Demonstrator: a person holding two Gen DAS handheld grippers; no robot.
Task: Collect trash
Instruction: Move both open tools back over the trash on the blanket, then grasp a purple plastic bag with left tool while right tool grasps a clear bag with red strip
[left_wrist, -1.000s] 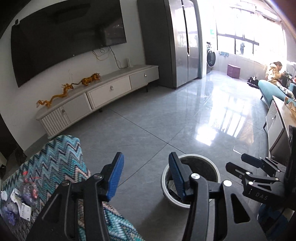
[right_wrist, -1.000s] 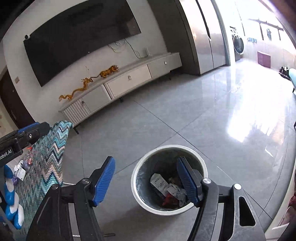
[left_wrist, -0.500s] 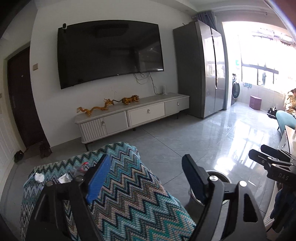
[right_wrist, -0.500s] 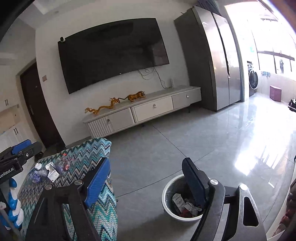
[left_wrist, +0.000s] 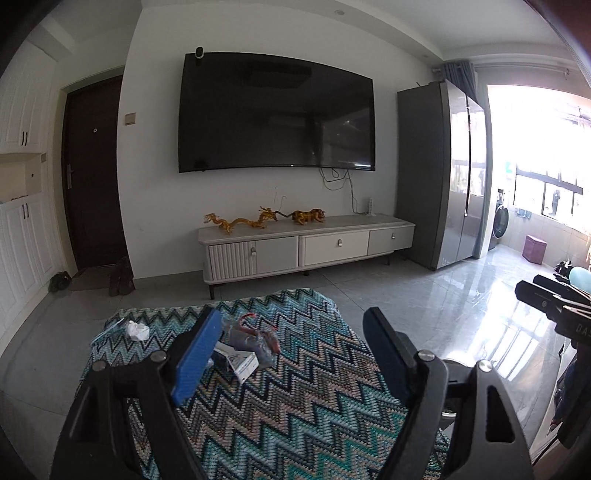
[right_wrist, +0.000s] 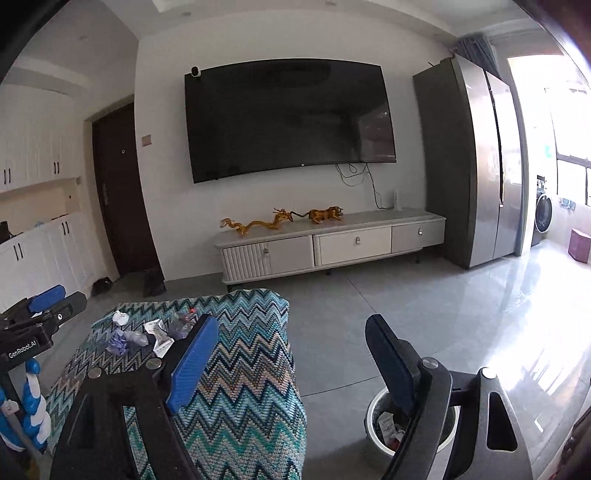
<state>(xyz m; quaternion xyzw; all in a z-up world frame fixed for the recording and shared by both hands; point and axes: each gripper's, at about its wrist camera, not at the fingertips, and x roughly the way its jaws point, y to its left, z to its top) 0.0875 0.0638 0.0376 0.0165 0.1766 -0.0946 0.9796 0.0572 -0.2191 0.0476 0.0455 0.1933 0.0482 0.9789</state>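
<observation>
Several bits of trash lie on a zigzag-patterned cloth-covered table (left_wrist: 303, 387): a crumpled white tissue (left_wrist: 137, 329), a clear plastic wrapper with red inside (left_wrist: 255, 338) and a small white box (left_wrist: 242, 363). In the right wrist view the same trash (right_wrist: 147, 334) lies at the table's far left. My left gripper (left_wrist: 291, 354) is open and empty above the table. My right gripper (right_wrist: 288, 365) is open and empty, over the table's right edge. A white trash bin (right_wrist: 380, 424) with litter inside stands on the floor below the right finger.
A white TV cabinet (left_wrist: 306, 247) with golden dragon figures stands under a wall TV (left_wrist: 277, 114). A grey fridge (left_wrist: 439, 173) is at the right. A dark door (left_wrist: 92, 170) is at the left. Grey tiled floor (right_wrist: 424, 317) surrounds the table.
Both grippers have tilted up and away from the trash bin toward the table. The trash on the cloth now lies ahead of the left gripper. Both stay open.
</observation>
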